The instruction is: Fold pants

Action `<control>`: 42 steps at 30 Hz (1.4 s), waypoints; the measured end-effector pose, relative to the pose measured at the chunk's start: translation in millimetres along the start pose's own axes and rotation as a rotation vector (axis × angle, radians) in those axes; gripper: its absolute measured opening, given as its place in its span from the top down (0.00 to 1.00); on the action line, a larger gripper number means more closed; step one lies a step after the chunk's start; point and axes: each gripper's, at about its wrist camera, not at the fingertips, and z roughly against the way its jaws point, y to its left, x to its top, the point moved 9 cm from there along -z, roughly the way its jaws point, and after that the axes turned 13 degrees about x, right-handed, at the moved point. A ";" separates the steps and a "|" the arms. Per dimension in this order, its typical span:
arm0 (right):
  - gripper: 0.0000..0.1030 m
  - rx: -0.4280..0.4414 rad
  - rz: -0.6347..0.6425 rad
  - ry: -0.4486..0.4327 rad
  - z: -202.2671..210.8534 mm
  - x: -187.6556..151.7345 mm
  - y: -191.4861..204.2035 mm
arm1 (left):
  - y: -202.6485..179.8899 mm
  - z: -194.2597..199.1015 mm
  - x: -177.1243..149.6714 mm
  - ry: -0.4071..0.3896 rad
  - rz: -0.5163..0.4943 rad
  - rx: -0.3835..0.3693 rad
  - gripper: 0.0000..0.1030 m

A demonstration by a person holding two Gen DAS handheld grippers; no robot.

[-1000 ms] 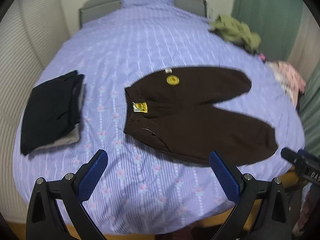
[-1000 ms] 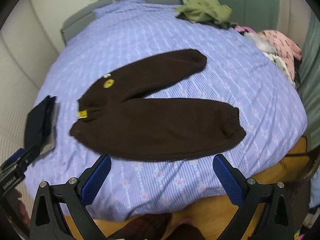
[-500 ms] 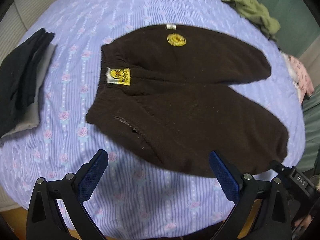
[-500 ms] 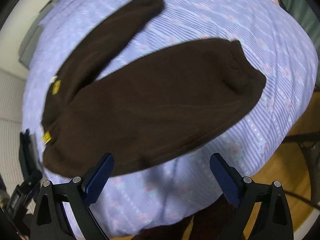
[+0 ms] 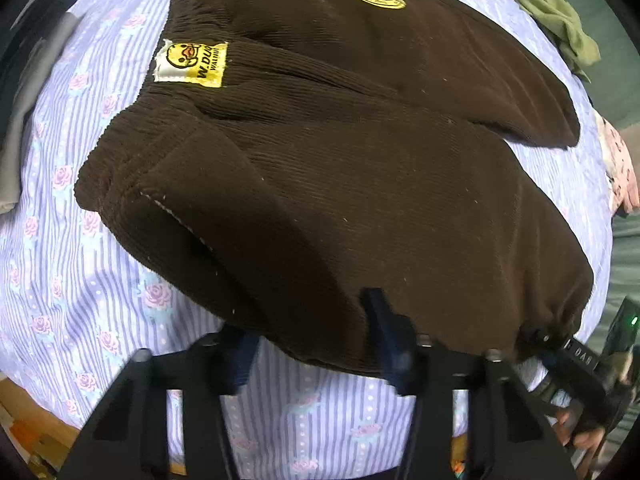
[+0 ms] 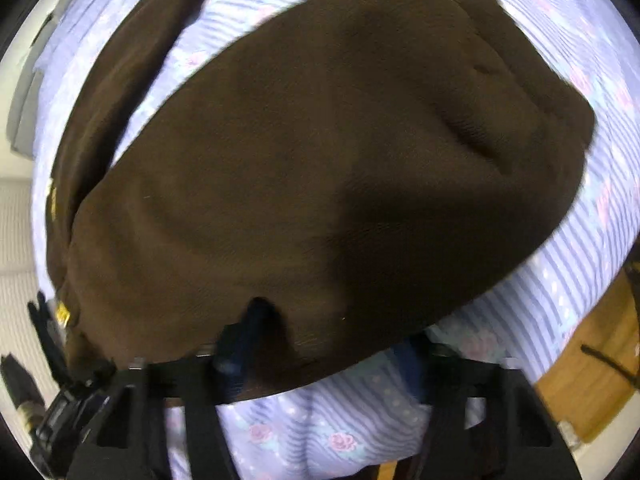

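Observation:
Dark brown corduroy pants (image 5: 340,168) lie flat on the bed, waistband with a yellow duck label (image 5: 192,64) at the left, two legs running right. My left gripper (image 5: 316,344) is at the near edge of the near leg, jaws partly closed around the hem edge; the fingers are blurred. My right gripper (image 6: 332,344) is at the near edge of the same leg (image 6: 320,160) towards the cuff, jaws partly closed with the left finger over the cloth. Whether either has clamped the cloth is unclear.
The bed has a lilac striped sheet with roses (image 5: 100,300). Folded dark and grey clothes (image 5: 24,92) lie at the left. An olive garment (image 5: 556,12) and pink clothes (image 5: 620,168) lie at the right. The bed's wooden edge (image 6: 580,380) is close below.
Both grippers have dropped down and forward to the near edge of the near leg. Their jaws have narrowed from wide open to partly closed on the edge.

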 end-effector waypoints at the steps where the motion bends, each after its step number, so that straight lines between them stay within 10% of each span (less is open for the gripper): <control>1: 0.76 -0.006 0.030 0.004 8.5 3.2 7.3 | 0.1 4.6 -2.3 0.001 -0.004 -0.012 0.63; 12: 0.82 -0.028 0.317 0.006 80.8 0.8 80.7 | 19.2 43.1 -4.0 -0.052 0.013 -0.022 0.66; 25: 0.85 0.101 0.510 -0.244 136.0 127.8 216.0 | 20.8 131.6 113.4 -0.294 0.182 -0.068 0.68; 42: 0.84 0.010 0.570 -0.167 17.3 252.6 277.8 | 20.3 44.2 252.4 -0.126 0.215 0.109 0.63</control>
